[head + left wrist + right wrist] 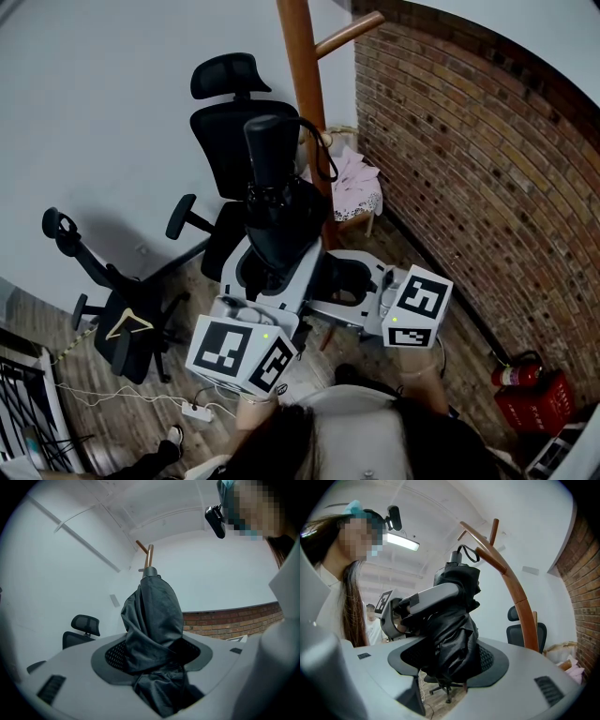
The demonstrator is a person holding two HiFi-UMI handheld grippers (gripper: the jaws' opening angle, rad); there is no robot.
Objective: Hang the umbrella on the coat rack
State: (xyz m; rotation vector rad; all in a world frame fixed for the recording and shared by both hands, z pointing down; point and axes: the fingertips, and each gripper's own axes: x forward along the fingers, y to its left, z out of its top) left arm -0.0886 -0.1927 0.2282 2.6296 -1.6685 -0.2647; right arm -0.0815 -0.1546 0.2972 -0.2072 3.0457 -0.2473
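- Room corner: white wall, brick wall (469,159), office chairs (234,131).
- Coat rack (305,84) stands just behind the umbrella (277,187).
- Left gripper (154,665) and right gripper (450,663): jaws of both clamp the folded umbrella's lower body.
- Umbrella's long axis is upright; its strap loop (323,155) sits beside the rack pole, below the peg (349,34). It likely needs lifting.

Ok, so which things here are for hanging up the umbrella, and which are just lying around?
For the job: the umbrella, the coat rack, the left gripper and the right gripper, both with jaws shut on the umbrella.

Just lying about: black office chair, wooden hanger, pink cloth, fire extinguisher, power strip.
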